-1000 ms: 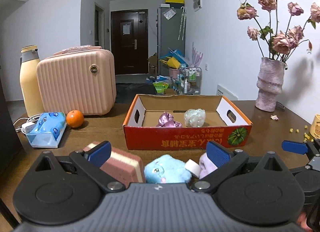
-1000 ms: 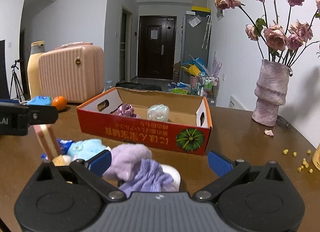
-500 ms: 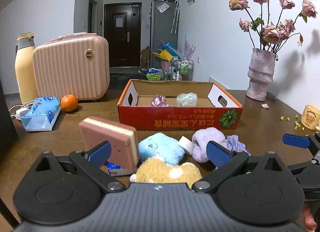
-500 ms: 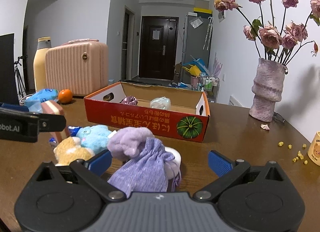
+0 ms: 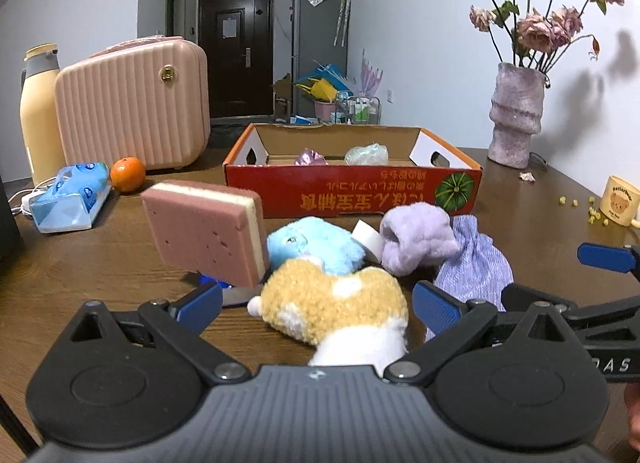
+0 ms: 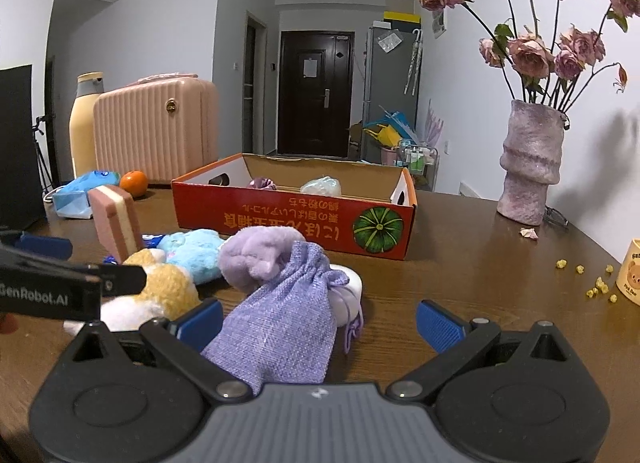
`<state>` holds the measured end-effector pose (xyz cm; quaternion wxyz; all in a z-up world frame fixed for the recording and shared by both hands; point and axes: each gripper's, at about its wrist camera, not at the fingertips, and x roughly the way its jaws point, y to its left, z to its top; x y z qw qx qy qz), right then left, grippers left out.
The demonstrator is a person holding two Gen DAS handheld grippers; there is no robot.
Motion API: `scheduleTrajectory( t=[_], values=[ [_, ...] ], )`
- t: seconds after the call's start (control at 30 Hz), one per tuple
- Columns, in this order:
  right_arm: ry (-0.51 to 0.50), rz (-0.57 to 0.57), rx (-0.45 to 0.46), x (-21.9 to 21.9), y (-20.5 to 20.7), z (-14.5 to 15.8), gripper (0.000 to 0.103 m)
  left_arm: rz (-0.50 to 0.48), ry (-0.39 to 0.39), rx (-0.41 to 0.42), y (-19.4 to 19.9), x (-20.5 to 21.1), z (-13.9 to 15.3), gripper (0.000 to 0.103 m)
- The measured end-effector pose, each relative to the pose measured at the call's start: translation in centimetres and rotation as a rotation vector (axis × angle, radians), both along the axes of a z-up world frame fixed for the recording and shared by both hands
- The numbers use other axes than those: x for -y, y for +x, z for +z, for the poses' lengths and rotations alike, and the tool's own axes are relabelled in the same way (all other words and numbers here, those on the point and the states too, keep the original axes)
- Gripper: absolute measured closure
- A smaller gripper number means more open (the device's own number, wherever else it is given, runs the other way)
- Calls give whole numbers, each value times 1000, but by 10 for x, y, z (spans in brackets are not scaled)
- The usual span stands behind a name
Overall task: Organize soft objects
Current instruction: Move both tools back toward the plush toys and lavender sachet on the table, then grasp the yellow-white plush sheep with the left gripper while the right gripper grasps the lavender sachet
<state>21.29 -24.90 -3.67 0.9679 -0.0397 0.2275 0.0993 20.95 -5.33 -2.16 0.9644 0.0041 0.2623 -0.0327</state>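
A pile of soft things lies on the brown table before a red cardboard box (image 5: pixel 352 193). In the left wrist view: a pink sponge (image 5: pixel 206 231), a blue plush (image 5: pixel 316 243), a tan and white plush (image 5: pixel 340 303), a lilac fluffy ball (image 5: pixel 416 239) and a purple drawstring pouch (image 5: pixel 476 263). My left gripper (image 5: pixel 318 307) is open with the tan plush between its fingers. My right gripper (image 6: pixel 320 321) is open around the near end of the pouch (image 6: pixel 280 323). The box (image 6: pixel 296 219) holds two small soft items.
A pink case (image 5: pixel 134 103), a cream bottle (image 5: pixel 38 115), an orange (image 5: pixel 127 174) and a tissue pack (image 5: pixel 72 197) stand at the left. A vase of dried roses (image 5: pixel 516 115) and a yellow mug (image 5: pixel 620 207) with scattered crumbs stand at the right.
Both grippers have pulled back from the box toward the near table edge. The tan plush and the pouch have come into view between the open fingers.
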Motion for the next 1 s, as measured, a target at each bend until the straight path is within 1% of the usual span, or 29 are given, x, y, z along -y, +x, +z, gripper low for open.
scheduleTrajectory(
  t=[0.23, 0.37, 0.57, 0.83, 0.9, 1.0],
  values=[
    [20, -13, 5, 5, 2, 0, 0, -7, 1, -17, 2, 1, -5, 0],
    [21, -18, 3, 6, 2, -1, 0, -7, 18, -38, 7, 5, -11, 0],
    [23, -28, -8, 6, 5, -4, 0, -10, 39, -92, 17, 8, -24, 0],
    [19, -39, -16, 7, 7, -6, 0, -24, 18, -170, 33, 7, -36, 0],
    [18, -42, -17, 7, 7, -7, 0, -28, 16, -180, 37, 8, -38, 1],
    [15, -45, -20, 7, 8, -8, 0, -36, 10, -197, 41, 10, -41, 8]
  ],
)
